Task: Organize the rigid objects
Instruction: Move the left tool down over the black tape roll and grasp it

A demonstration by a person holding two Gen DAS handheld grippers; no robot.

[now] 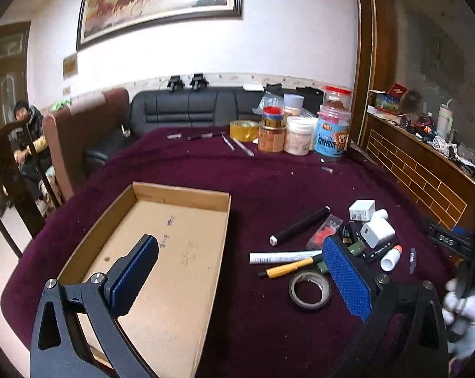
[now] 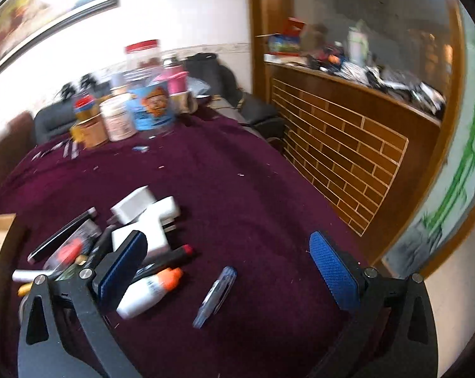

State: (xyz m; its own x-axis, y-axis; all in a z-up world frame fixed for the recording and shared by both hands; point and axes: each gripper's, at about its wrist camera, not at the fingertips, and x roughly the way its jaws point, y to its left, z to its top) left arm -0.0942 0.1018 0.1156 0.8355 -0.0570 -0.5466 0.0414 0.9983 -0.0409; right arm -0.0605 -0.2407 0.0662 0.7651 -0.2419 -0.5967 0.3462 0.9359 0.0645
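The left tongs [image 1: 240,272] are spread wide and hold nothing, above the cardboard box [image 1: 180,195] and a roll of tape [image 1: 310,289] on the maroon bench [image 1: 269,176]. The right tongs [image 2: 229,260] gape wide too, over a small blue, blurred item, perhaps a pen cap [image 2: 215,296], beside the glue bottle [image 2: 149,293] and white chargers [image 2: 152,211]

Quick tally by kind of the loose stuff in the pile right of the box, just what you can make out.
White chargers: 2
Tape roll: 1
Yellow pen: 1
Black tube: 1
Glue stick: 1
Clear blue pen: 1
Total: 7; the rest is hidden or too blurred.
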